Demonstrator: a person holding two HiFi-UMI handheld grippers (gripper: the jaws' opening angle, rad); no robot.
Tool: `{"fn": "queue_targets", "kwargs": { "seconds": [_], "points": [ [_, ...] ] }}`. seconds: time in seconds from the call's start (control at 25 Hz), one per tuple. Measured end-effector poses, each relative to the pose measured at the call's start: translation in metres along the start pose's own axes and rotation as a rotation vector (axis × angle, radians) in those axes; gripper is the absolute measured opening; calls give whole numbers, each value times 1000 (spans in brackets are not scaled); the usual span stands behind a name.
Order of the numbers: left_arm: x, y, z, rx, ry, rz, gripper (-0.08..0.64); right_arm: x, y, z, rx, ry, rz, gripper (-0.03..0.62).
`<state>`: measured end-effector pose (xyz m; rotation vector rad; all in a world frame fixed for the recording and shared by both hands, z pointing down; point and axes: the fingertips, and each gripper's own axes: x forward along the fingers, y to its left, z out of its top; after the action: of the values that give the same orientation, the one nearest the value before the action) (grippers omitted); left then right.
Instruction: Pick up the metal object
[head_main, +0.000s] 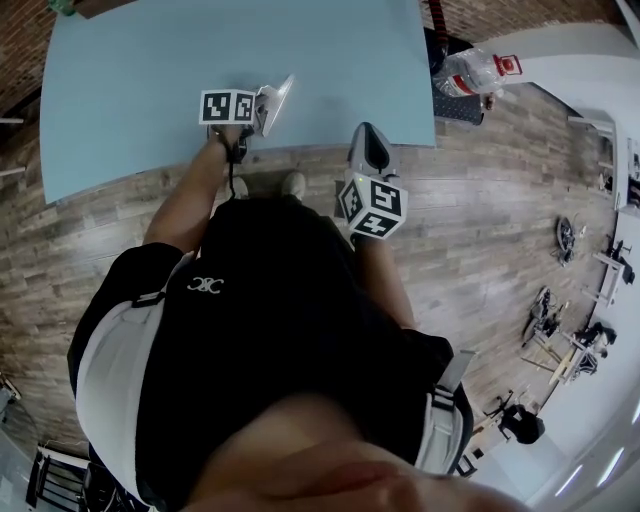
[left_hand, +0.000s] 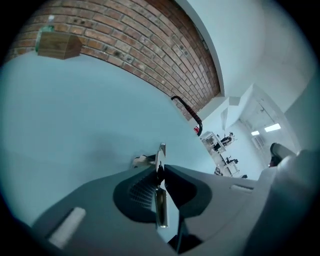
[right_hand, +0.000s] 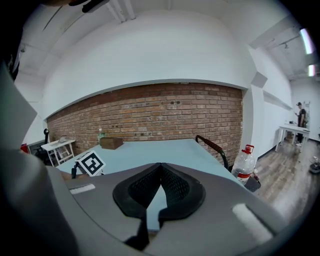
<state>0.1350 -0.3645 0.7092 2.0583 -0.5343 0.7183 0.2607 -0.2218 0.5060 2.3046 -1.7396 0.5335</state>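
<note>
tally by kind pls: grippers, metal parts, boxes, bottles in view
Grippers: 2 (left gripper, right gripper)
Metal object: 1, clamped in the left gripper
Box: 1
Bottles: 2 (water bottle, green bottle by the box)
Total: 6

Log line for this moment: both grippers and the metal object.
left gripper: shut on metal object | right gripper: shut, empty | metal object: over blue table, lift unclear
</note>
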Motion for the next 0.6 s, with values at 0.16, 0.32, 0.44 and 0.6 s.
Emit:
{"fn": "queue_targets", "kwargs": {
  "seconds": [0.16,0.32,0.44,0.6],
  "points": [
    [-2,-15,5,-9,-33,-37,8,4,-9,0,12,1,17,14],
    [-13,-23,14,19,-79,-36,6,15,-10,1,29,1,50,14],
    [-33,-29,31,14,-146,-43,6,25,-3,5,32,-6,86,15],
    [-67,-45,57,66,-238,-16,6,40,7,13,41,-29,130,14]
  ]
}}
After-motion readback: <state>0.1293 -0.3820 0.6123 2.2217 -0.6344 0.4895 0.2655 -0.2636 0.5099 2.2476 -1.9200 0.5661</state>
